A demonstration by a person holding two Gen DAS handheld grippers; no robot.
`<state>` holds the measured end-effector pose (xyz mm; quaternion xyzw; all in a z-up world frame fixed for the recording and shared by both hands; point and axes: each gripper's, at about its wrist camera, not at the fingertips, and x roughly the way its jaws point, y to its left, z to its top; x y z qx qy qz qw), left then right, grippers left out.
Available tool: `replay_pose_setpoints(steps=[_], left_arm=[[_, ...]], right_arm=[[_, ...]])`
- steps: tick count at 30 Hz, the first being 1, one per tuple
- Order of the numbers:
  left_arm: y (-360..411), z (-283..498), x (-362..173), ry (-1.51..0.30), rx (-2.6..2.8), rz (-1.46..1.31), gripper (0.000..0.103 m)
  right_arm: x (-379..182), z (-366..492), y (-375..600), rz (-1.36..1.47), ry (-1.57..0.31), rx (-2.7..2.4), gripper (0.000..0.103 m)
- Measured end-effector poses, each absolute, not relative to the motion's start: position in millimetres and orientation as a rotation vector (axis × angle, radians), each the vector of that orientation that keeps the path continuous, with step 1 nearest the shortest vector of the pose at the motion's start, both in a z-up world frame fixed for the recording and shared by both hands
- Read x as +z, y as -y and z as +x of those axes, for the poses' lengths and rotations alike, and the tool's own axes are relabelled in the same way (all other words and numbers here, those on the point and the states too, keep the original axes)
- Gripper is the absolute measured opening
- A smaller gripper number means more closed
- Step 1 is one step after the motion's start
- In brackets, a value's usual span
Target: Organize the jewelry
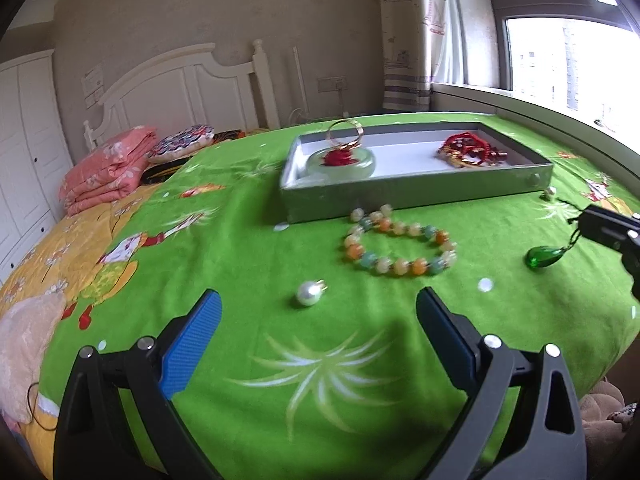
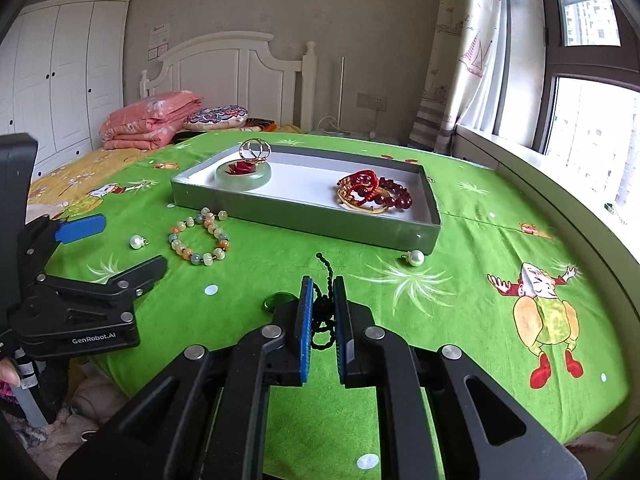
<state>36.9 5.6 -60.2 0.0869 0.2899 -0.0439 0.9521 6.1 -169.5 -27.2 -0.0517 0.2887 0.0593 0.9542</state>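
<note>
Centrally, the right gripper [image 2: 321, 312] pinches the black braided cord [image 2: 320, 308] of a necklace between its ribbed blue pads [image 2: 306, 320]; the cord's glossy green teardrop pendant [image 1: 538, 257] lies on the fuzzy green blanket [image 1: 320, 360] just left of the fingers. The left gripper [image 1: 320, 308] is spread wide above the same blanket, with nothing between its flat blue pads [image 1: 200, 336]. Just ahead of it rests a round pearl charm [image 1: 307, 293] with a gold cap. Beyond lies a ring-shaped bracelet [image 1: 396, 246] of rounded, matte beads in orange, cream and pale green. Its far end lies right by the wall of a shallow, grey rectangular tray [image 2: 304, 216] with a white floor. Inside, at the left end, sit a translucent jade bangle [image 2: 243, 176] and thin gold rings [image 2: 255, 149]; at the right end, dark red beads [image 2: 384, 192]. A second pearl [image 2: 415, 258] lies by the tray's near right corner.
</note>
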Motion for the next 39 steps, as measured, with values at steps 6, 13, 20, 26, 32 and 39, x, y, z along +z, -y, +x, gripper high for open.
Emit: replay_pose_setpoints(steps=[6,13,20,26,32,39], left_arm=[[16,59,-52,-0.649,-0.203,0.099,0.083],[46,83,-53,-0.725,-0.245,0.106,0.069],[62,94,-59,-0.802,-0.277,0.125,0.059],[57,74,-61,-0.765,-0.313,0.156,0.036],[27,51,-61,-0.761,-0.332,0.112,0.023],[9,48,-59,-0.764,-0.318,0.064,0.042]], right_arm=[[-24,11,181,-0.073,-0.585,0.117,0.01],[-27,10,183,-0.061,-0.584,0.12,0.01],[-28,5,184,-0.045,-0.578,0.113,0.01],[-27,5,182,-0.057,-0.574,0.117,0.01],[-29,1,176,-0.069,-0.574,0.126,0.01],[-30,2,174,-0.07,-0.579,0.128,0.011]])
